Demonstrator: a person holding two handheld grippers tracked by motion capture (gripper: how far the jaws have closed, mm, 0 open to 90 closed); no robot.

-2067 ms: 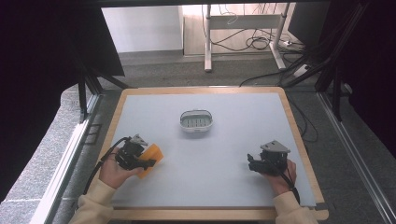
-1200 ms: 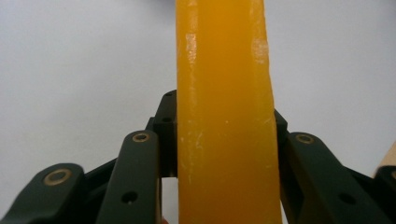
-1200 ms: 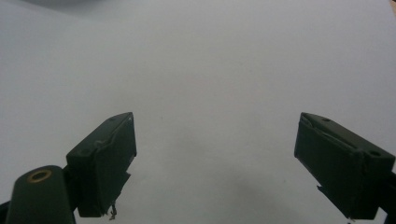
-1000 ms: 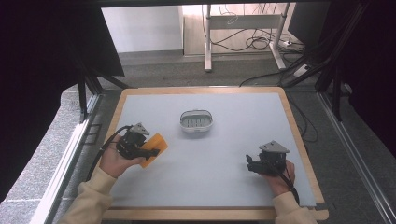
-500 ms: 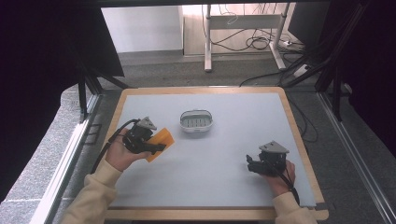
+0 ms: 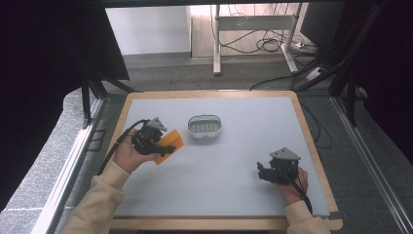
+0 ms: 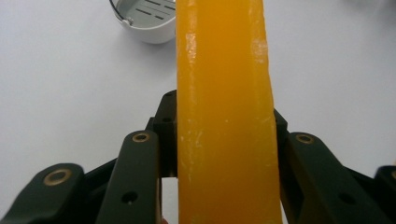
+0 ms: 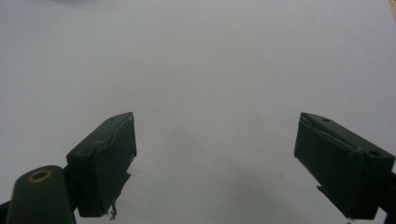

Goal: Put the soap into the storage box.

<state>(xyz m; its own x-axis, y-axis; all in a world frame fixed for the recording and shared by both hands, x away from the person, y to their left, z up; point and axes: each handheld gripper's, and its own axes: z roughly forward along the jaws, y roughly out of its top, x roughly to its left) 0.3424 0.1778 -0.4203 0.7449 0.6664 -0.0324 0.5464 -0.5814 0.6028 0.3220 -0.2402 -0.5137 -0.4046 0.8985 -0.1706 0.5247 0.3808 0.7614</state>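
An orange soap bar is held in my left gripper, just above the table at its left side. In the left gripper view the orange bar stands edge-on between the two black jaws, which press on both its sides. A small white soap dish with a slotted floor sits near the table's middle, to the right of the bar and a little farther back; its rim appears at the top left beyond the bar. My right gripper rests low near the front right, open, with bare table between its fingers.
The pale grey table top has a wooden rim all round. Black frame posts stand at both sides, and cables and desk legs lie on the floor beyond the far edge.
My left gripper has carried the orange bar away from the front edge and to the right, closer to the white dish. The right gripper has stayed where it was.
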